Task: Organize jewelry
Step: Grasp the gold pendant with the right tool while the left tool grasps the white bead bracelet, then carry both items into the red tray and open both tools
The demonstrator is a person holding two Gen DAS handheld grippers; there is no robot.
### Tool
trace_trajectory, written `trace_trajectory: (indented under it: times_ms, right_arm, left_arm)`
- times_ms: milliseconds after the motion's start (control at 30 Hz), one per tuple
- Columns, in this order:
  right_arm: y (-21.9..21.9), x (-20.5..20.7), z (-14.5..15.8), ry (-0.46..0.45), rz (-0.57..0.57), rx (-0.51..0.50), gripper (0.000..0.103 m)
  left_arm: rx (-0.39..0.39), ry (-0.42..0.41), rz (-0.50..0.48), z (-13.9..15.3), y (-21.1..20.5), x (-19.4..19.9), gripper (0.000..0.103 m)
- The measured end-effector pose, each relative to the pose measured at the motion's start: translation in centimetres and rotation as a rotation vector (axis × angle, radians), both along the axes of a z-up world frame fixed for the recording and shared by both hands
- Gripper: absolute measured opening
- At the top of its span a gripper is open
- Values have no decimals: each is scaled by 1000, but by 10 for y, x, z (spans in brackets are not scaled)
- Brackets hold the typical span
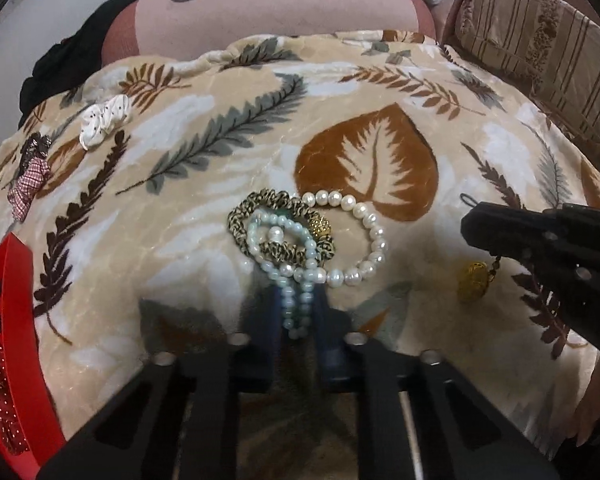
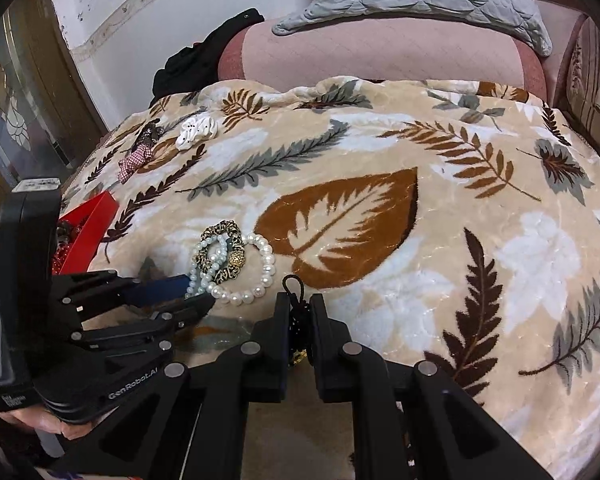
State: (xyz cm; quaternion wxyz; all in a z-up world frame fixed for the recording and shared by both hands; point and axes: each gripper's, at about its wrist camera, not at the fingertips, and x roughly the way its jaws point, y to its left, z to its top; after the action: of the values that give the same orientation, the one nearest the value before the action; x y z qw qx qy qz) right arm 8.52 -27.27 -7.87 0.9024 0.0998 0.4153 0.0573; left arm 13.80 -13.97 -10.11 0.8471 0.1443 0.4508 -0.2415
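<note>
A pile of jewelry lies on the leaf-print blanket (image 1: 204,160): a large white pearl bracelet (image 1: 374,236), a small pale-blue pearl strand (image 1: 296,300) and a gold-and-black chain bracelet (image 1: 268,208). My left gripper (image 1: 296,320) is shut on the small pearl strand. My right gripper (image 2: 300,312) is shut on a black cord (image 2: 294,292) with a gold ball pendant (image 1: 474,280) hanging below it. The pile also shows in the right wrist view (image 2: 228,264).
A red box (image 1: 12,320) with dark beaded items stands at the left edge. Fabric scrunchies lie far left: white (image 1: 102,120), checked red (image 1: 28,188), dark (image 1: 34,148). A pink sofa back (image 2: 380,52), grey cushion (image 2: 420,0) and striped cushion (image 1: 540,52) lie beyond.
</note>
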Motion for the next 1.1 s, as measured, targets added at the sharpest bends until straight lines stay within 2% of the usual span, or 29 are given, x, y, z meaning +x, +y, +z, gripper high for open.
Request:
trace_trajectory:
  times_ms: [400,867,1100]
  right_arm:
    - [12,-11,16,-41,23,-17,11]
    - [42,-40,27,-44,67,-42,11]
    - [64,-46,34,-45,103,-66,11]
  left_arm:
    - [-109,-15,7,34,25,-36,6]
    - [-141,-76,19,68,44,-71,6]
    - [-154,-122,65,87,72,-81,6]
